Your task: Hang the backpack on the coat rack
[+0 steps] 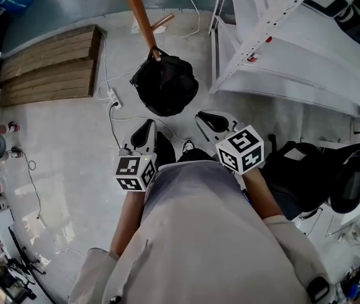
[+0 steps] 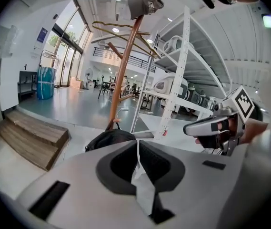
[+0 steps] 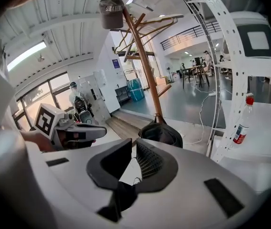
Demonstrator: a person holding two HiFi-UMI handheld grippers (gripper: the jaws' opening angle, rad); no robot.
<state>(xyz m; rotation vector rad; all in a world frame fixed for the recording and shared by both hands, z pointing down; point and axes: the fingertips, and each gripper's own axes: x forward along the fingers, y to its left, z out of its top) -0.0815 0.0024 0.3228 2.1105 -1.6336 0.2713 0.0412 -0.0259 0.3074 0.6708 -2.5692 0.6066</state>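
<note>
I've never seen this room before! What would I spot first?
A black backpack slumps on the floor at the foot of a wooden coat rack with a grey cap on top. Nearer, the left hand-held gripper and right hand-held gripper, both shut and empty, point at it.
</note>
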